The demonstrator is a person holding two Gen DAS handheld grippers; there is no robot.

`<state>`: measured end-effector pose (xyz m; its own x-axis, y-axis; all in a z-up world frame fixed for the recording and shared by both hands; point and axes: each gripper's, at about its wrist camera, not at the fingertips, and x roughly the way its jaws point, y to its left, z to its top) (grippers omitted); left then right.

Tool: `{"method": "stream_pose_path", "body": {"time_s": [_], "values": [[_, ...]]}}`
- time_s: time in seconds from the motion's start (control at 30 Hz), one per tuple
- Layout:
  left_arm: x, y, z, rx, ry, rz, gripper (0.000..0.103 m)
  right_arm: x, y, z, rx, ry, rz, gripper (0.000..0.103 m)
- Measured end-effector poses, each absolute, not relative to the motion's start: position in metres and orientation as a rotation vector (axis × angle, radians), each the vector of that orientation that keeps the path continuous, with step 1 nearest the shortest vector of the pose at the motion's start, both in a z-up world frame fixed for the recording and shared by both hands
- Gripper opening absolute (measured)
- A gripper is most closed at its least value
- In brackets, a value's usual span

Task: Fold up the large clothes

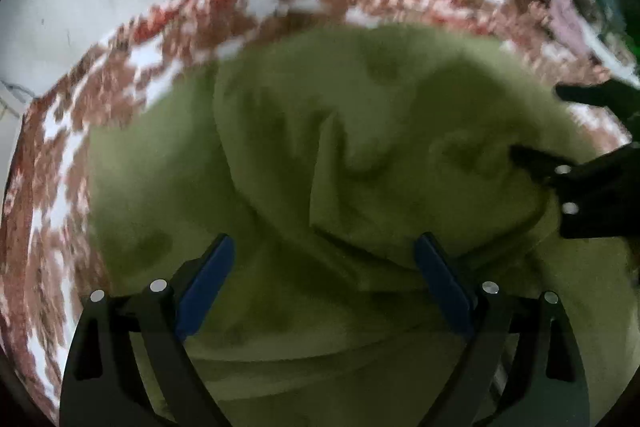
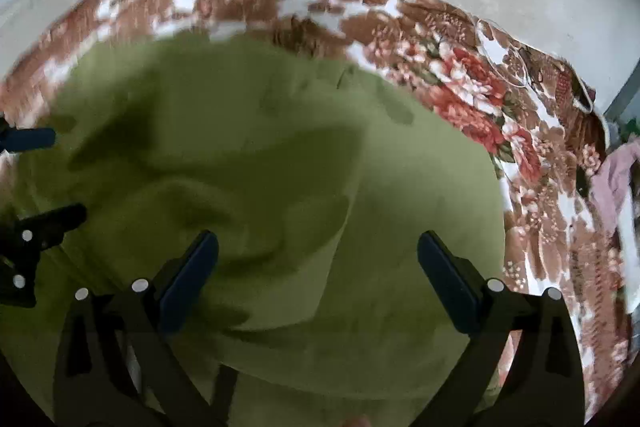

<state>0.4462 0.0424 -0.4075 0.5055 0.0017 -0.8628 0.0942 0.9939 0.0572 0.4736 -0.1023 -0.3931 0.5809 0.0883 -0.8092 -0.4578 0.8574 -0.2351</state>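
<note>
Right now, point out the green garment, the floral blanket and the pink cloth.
green garment (image 2: 280, 167): right wrist view, creased middle.
floral blanket (image 2: 472, 83): right wrist view, red flower print.
pink cloth (image 2: 612, 183): right wrist view, bunched edge.

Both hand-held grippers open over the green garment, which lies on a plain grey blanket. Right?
One thing is off: the blanket is not plain grey. It has a brown, red and white flower pattern, clearest in the right wrist view. The rest holds: the left hand-held gripper and the right hand-held gripper both have their jaws spread wide over the green garment.
</note>
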Motion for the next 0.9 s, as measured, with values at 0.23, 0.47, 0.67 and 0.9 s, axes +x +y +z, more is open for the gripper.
{"method": "stream_pose_path", "body": {"time_s": [0.23,0.47,0.67,0.9], "values": [[0.444,0.046,-0.441,0.082,1.094,-0.044,0.091,0.466,-0.109,-0.431,-0.439,0.949,0.322,0.098],[0.415,0.049,-0.378,0.05,0.958,-0.049,0.09,0.447,-0.132,-0.387,-0.258,0.973,0.335,0.098],[0.379,0.046,-0.347,0.022,0.991,-0.014,0.091,0.396,-0.143,-0.352,-0.258,0.977,0.418,0.098],[0.317,0.039,-0.329,-0.011,1.038,-0.002,0.091,0.332,-0.178,-0.323,-0.189,1.023,0.566,0.098]]}}
